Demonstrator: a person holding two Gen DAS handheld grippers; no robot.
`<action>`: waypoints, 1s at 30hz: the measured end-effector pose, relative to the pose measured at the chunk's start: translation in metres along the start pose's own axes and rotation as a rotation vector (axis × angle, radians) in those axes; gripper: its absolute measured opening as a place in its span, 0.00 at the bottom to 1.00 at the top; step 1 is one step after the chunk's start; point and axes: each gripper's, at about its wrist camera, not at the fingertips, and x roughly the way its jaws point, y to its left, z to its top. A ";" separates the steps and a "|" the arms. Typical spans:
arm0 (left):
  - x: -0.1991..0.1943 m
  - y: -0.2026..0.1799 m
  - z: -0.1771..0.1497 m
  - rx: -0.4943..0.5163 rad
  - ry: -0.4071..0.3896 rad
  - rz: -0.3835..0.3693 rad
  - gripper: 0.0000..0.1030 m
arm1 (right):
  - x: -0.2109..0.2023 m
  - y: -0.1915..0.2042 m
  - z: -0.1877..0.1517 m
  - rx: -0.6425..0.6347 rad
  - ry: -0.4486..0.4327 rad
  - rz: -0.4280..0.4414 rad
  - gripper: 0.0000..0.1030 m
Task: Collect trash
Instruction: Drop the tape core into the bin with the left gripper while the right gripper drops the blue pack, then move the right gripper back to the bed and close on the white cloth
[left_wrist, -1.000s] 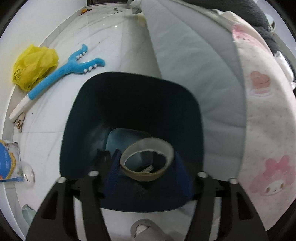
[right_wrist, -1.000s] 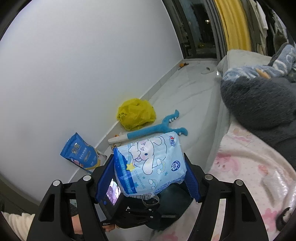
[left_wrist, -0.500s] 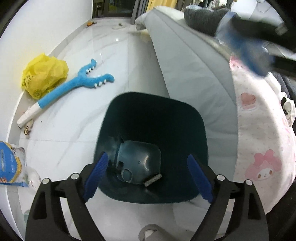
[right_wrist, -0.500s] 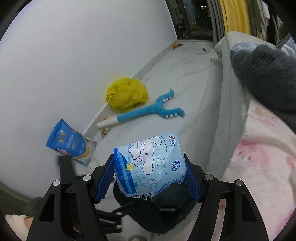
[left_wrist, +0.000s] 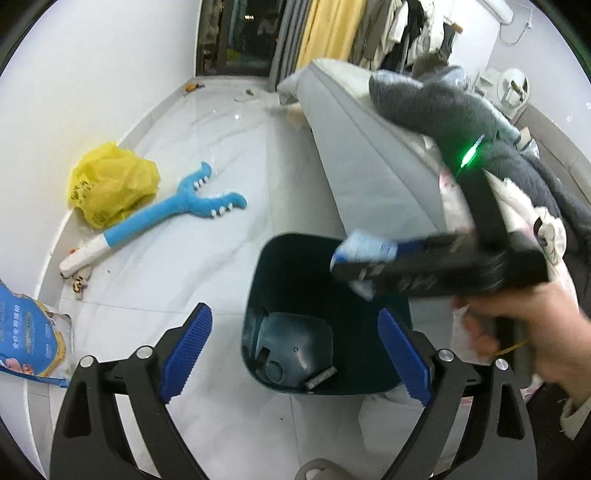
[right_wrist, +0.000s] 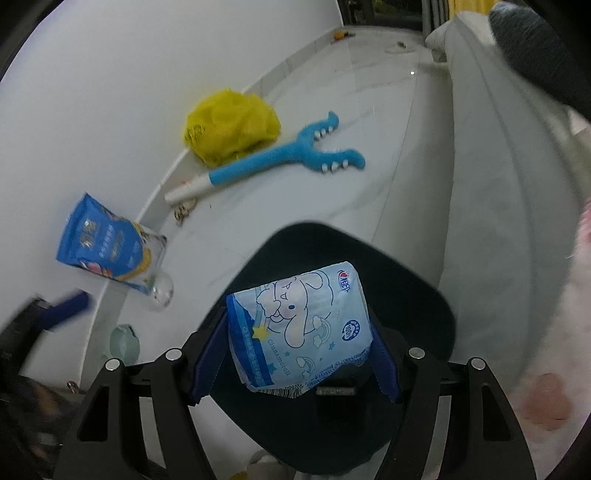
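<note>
Hovering over the bin (right_wrist: 406, 295), the right tool (right_wrist: 295, 354) pinches a wrapper (right_wrist: 299, 328); next, release. Left tool (left_wrist: 295, 354) gapes empty.

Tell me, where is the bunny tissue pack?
In the right wrist view, the tissue pack sits pinched in the right claw, above the dark trash bin.

Even indoor light, slightly dim; dark outside glass door (left_wrist: 240, 33). Small glare spots on glossy floor (left_wrist: 236, 117). Strong fisheye bending, black vignette corners. Motion blur on right gripper (left_wrist: 364, 258) and left gripper (right_wrist: 68, 308); green LED flare. Bin (left_wrist: 291, 266) interior underexposed.
</note>
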 end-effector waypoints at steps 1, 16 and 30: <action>-0.007 0.001 0.002 -0.001 -0.019 0.003 0.90 | 0.004 0.002 -0.001 -0.004 0.011 -0.002 0.70; -0.079 -0.012 0.031 -0.018 -0.260 -0.018 0.90 | 0.023 0.019 -0.033 -0.095 0.125 -0.074 0.95; -0.117 -0.071 0.060 -0.005 -0.421 -0.054 0.91 | -0.101 0.013 -0.055 -0.132 -0.093 -0.001 0.95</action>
